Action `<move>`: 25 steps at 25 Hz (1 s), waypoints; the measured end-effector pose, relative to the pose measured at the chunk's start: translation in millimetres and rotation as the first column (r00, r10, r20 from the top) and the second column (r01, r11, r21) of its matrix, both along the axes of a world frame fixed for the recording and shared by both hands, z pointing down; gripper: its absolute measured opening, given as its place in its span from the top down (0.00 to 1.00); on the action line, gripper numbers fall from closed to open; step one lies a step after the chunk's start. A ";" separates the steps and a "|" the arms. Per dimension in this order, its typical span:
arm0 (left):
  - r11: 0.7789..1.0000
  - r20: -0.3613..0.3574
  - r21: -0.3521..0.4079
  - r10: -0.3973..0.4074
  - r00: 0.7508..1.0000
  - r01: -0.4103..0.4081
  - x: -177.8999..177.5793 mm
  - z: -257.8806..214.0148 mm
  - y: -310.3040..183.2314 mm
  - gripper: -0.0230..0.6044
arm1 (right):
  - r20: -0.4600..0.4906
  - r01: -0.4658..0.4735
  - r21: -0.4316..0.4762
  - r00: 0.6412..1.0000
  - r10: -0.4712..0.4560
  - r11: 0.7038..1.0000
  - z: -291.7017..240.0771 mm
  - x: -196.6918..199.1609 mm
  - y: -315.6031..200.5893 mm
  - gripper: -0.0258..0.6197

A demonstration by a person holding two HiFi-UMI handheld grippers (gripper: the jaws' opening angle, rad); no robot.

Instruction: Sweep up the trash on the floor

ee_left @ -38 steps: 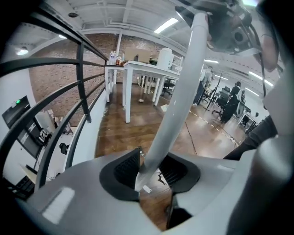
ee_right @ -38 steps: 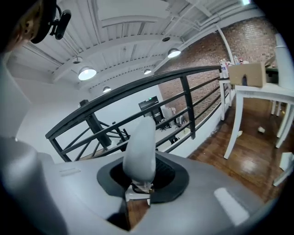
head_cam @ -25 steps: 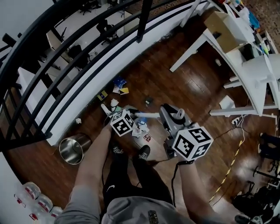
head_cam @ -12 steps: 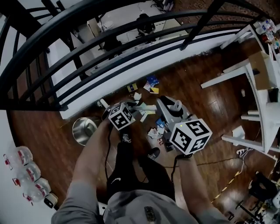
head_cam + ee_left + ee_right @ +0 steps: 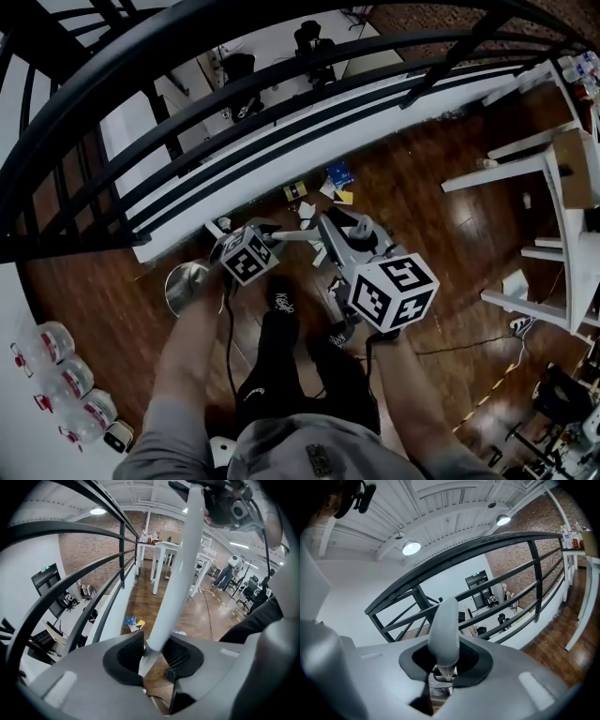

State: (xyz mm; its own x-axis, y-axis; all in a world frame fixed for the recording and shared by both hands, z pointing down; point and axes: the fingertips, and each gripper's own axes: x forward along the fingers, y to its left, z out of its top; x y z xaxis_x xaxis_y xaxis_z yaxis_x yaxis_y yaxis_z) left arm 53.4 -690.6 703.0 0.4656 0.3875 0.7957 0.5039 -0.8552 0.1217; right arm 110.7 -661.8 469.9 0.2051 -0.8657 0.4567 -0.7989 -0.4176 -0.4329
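Both grippers hold one long white broom handle. My left gripper is shut on its lower stretch, and the pole rises from there to the right gripper at the top of the left gripper view. My right gripper is shut on the handle's rounded top end. In the head view the left gripper and right gripper sit close together above the dark wood floor. Trash lies by the railing base: a blue packet, a yellow scrap and white paper. The broom head is hidden.
A steel bin stands left of the left gripper, partly behind the forearm. A black railing runs along the floor's far edge. White table legs stand at the right, water bottles at the lower left. The person's shoes are below the grippers.
Both grippers have carried the handle sideways along the railing toward the steel bin. The view has swung with them, so the trash pile now sits to the upper right.
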 end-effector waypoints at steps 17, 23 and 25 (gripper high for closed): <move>0.915 -0.068 -0.087 0.389 0.919 -0.394 81.4 -7.5 237.4 0.78 | -0.045 -0.428 -0.088 0.904 0.426 0.899 -12.1 56.6 240.5 0.87; 0.838 -0.094 -0.103 0.527 0.844 -0.535 84.1 -14.1 360.2 0.78 | -0.067 -0.571 -0.104 0.821 0.567 0.815 -20.2 49.6 362.4 0.87; 0.813 -0.099 -0.110 0.563 0.821 -0.571 79.7 -13.8 397.7 0.78 | -0.069 -0.609 -0.110 0.793 0.605 0.786 -20.4 43.8 399.8 0.87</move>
